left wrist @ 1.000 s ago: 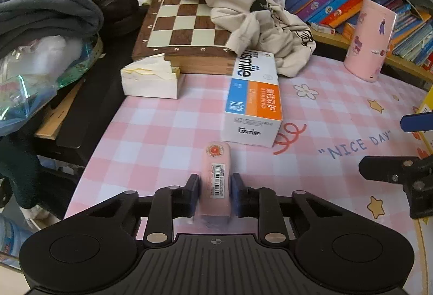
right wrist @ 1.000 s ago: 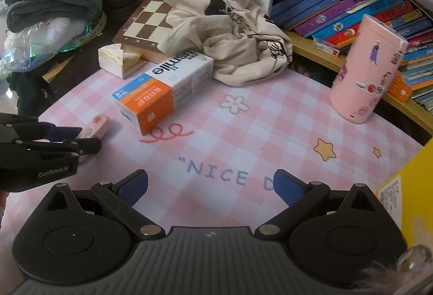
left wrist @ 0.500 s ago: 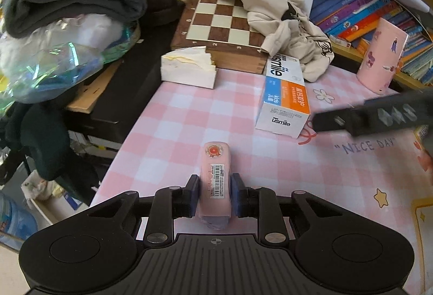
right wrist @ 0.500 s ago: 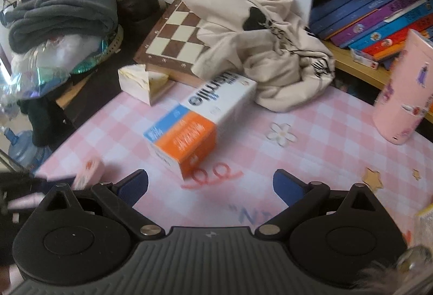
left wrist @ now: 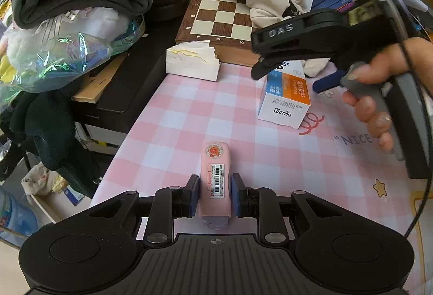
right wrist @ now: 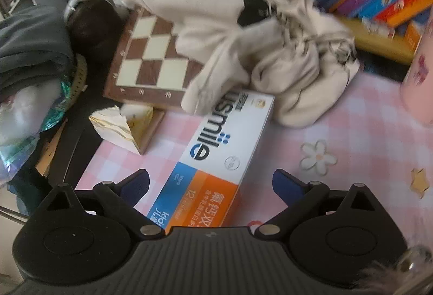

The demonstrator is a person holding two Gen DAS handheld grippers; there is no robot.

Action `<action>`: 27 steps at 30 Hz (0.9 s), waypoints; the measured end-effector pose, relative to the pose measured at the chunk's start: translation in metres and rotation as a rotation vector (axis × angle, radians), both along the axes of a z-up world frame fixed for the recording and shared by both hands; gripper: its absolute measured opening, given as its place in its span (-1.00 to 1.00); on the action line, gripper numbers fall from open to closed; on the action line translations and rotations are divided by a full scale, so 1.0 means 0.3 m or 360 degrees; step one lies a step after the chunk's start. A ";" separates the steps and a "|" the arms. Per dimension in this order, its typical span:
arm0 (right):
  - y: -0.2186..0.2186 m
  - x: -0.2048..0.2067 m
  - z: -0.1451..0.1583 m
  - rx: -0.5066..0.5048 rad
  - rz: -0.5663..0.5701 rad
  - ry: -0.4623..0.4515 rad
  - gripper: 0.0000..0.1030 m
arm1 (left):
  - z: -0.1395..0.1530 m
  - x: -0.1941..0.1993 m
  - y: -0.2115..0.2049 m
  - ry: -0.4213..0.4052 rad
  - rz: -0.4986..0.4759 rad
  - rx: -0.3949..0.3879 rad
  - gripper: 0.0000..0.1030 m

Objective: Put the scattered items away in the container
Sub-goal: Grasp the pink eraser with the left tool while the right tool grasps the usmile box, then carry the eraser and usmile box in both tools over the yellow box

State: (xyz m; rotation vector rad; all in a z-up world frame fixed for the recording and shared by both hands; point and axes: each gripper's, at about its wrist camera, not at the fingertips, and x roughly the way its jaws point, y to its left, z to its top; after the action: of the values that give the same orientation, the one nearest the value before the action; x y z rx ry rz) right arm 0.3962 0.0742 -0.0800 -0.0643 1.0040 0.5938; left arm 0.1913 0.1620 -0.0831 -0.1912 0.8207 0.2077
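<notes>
Left tool: the left tool point(left wrist: 213, 193) pinches the pink tube point(left wrist: 215, 181) between its blue pads, the tube's labelled end pointing forward over the checked counter point(left wrist: 189, 116).
Right tool: the right tool point(right wrist: 211, 182) stands spread wide, one finger on each side of the near end of the toothpaste box point(right wrist: 216, 159); I cannot tell whether the pads touch it. In the left wrist view the tool's body hangs above the far end of the box.
Just changed: a second ago the right tool hung over the bare "NICE DAY" print, well apart from the box; half a second ago it was nearer; now the box fills the gap between its fingers. The right wrist view is blurred, so it is likely moving.
Left side, compared: the grip on the tube is the same in all three left views, but the counter edge and the clutter beside it show more now, which suggests the tool has risen and drawn back.
Meaning for the task: one item is in hand and the second is lined up for a grasp; pressing the right fingers together on the box looks like the next step.
Box: lies flat on the counter, its far end touching the cream cloth point(right wrist: 243, 24) and near the chessboard point(right wrist: 151, 56).
Container: not in view in either current picture.
</notes>
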 end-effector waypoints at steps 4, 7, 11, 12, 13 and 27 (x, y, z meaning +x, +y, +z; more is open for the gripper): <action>-0.006 0.006 -0.028 -0.0015 -0.0007 0.0036 0.72 | 0.003 0.002 -0.003 -0.0001 -0.0011 -0.0003 -0.55; -0.022 -0.009 -0.024 -0.0001 0.0047 0.0013 0.48 | 0.008 0.006 -0.007 -0.0009 -0.0026 -0.0011 -0.55; -0.041 -0.036 -0.011 -0.0049 0.0128 -0.0025 0.21 | 0.019 0.009 -0.022 -0.0025 -0.0072 -0.0036 -0.55; -0.045 -0.042 -0.011 -0.0075 0.0147 -0.0039 0.19 | 0.020 0.008 -0.026 -0.0027 -0.0081 -0.0041 -0.55; -0.054 -0.049 -0.008 -0.0096 0.0163 -0.0049 0.15 | 0.023 0.006 -0.031 -0.0028 -0.0088 -0.0044 -0.55; -0.395 -0.357 0.022 -0.0309 0.0395 -0.0126 -0.01 | 0.074 -0.092 -0.074 -0.0087 -0.0140 -0.0224 -0.55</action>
State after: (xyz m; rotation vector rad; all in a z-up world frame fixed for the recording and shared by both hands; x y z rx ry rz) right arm 0.2890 -0.0444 -0.0733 -0.3857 0.9811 0.7122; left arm 0.1637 0.1399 -0.0610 -0.2910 0.7878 0.0615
